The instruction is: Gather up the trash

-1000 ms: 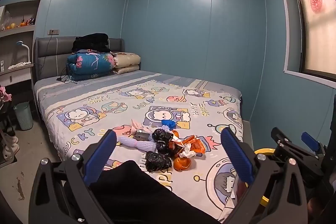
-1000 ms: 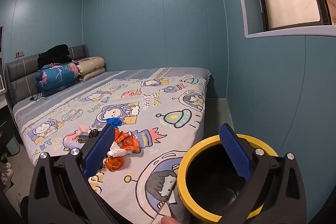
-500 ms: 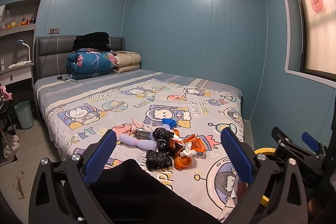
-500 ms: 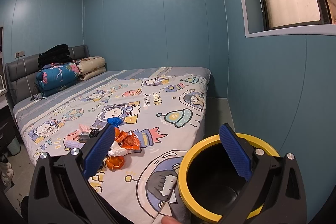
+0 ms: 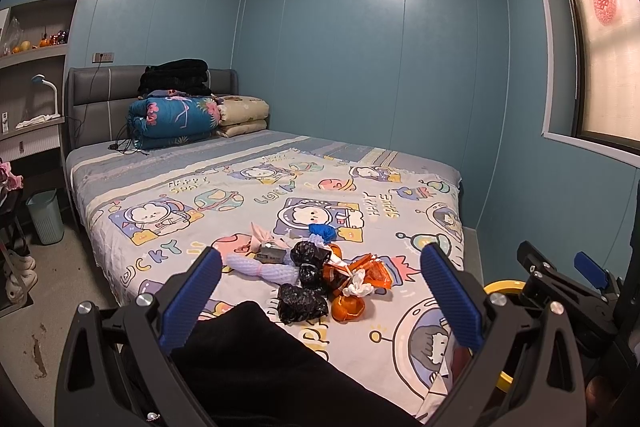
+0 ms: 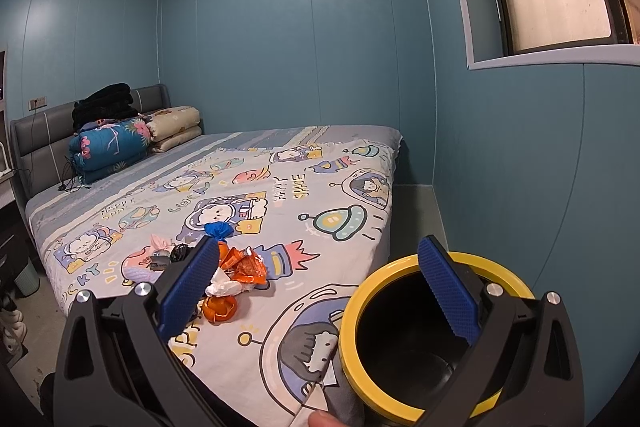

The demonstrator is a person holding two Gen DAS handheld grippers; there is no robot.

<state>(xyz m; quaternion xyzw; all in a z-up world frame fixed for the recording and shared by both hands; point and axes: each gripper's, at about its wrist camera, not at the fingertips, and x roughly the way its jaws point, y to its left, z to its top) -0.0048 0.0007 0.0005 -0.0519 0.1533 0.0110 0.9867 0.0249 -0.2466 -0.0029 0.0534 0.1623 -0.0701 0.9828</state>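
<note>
A pile of trash (image 5: pixel 316 275) — black bags, orange wrappers, orange peel and a blue scrap — lies on the cartoon-print bed (image 5: pixel 200 203), at 12 o'clock from the left gripper (image 5: pixel 320 295), whose jaws are spread wide. The right gripper (image 6: pixel 320 287), also spread and empty, hovers over a yellow-rimmed bin (image 6: pixel 360 299) beside the bed's foot.

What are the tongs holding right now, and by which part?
Nothing. Both the left tongs and the right tongs are open and empty; the trash pile lies untouched on the bed.
</note>
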